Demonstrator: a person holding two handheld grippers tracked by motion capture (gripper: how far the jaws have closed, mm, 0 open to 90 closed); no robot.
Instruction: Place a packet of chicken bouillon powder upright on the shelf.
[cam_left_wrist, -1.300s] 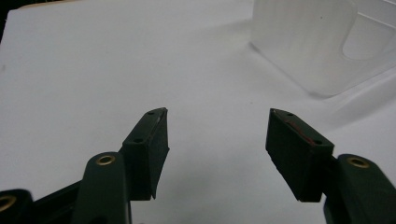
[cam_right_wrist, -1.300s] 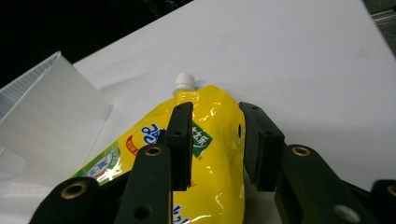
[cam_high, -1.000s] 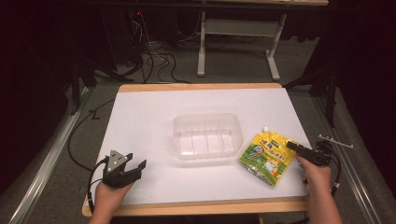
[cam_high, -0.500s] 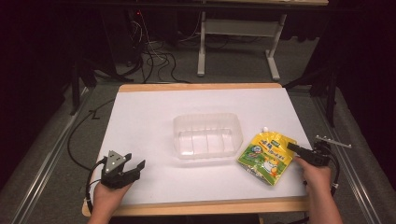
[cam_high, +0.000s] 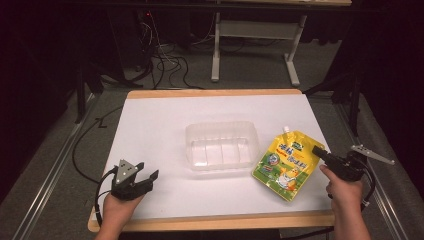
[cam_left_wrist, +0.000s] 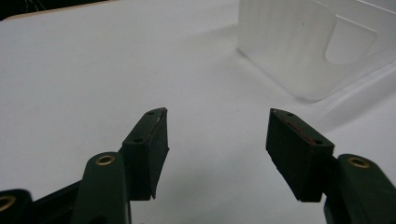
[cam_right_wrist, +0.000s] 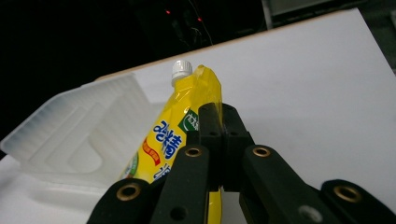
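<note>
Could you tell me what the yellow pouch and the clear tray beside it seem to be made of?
The yellow pouch looks like flexible plastic film, glossy and printed: it creases and catches highlights, and carries a ribbed white screw cap, probably hard plastic. The clear tray seems to be thin moulded plastic, translucent and slightly frosted, with ribbed walls and moulded ridges; the white table shows through it.

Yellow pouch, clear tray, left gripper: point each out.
yellow pouch (cam_high: 287, 162), high view, middle of printed front.
clear tray (cam_high: 220, 131), high view, far rim.
left gripper (cam_left_wrist: 217, 140), left gripper view, midway between its fingertips.

One yellow spouted pouch (cam_high: 287, 162), one clear plastic tray (cam_high: 221, 145), two grippers: left gripper (cam_high: 145, 176), right gripper (cam_high: 317, 149).
</note>
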